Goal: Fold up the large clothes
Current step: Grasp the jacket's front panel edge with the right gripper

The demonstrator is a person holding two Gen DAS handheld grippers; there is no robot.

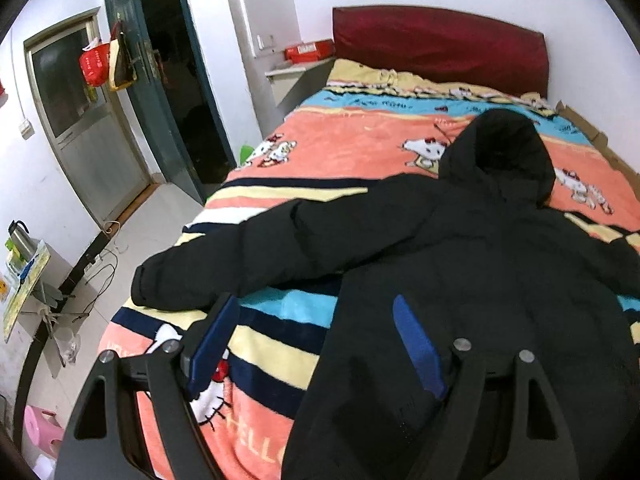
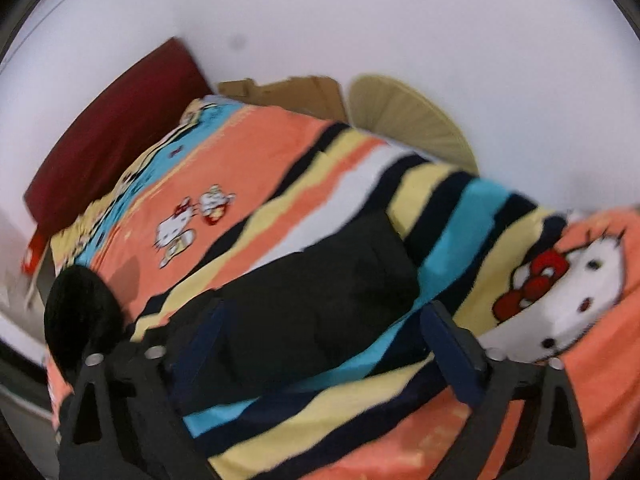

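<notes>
A black hooded jacket (image 1: pixel 500 264) lies spread flat on the striped cartoon blanket (image 1: pixel 352 152) of the bed, hood (image 1: pixel 504 156) toward the headboard. One sleeve (image 1: pixel 248 256) stretches out to the left edge of the bed. My left gripper (image 1: pixel 316 304) hovers open over the jacket's side below that sleeve, with nothing gripped between its blue pads (image 1: pixel 416 344). In the blurred right wrist view, the other sleeve (image 2: pixel 320 280) lies on the blanket (image 2: pixel 248 152) under my open right gripper (image 2: pixel 324 312), and its pads stand clear of the cloth. The hood (image 2: pixel 80 312) shows at the left.
A dark red headboard (image 1: pixel 440 44) stands against the wall. Left of the bed are a nightstand with a red box (image 1: pixel 308 50), an open dark doorway (image 1: pixel 176 80), a small table with a kettle (image 1: pixel 20 236) and a pink stool (image 1: pixel 40 428). Cardboard (image 2: pixel 288 88) and a fan-shaped object (image 2: pixel 404 116) line the far side.
</notes>
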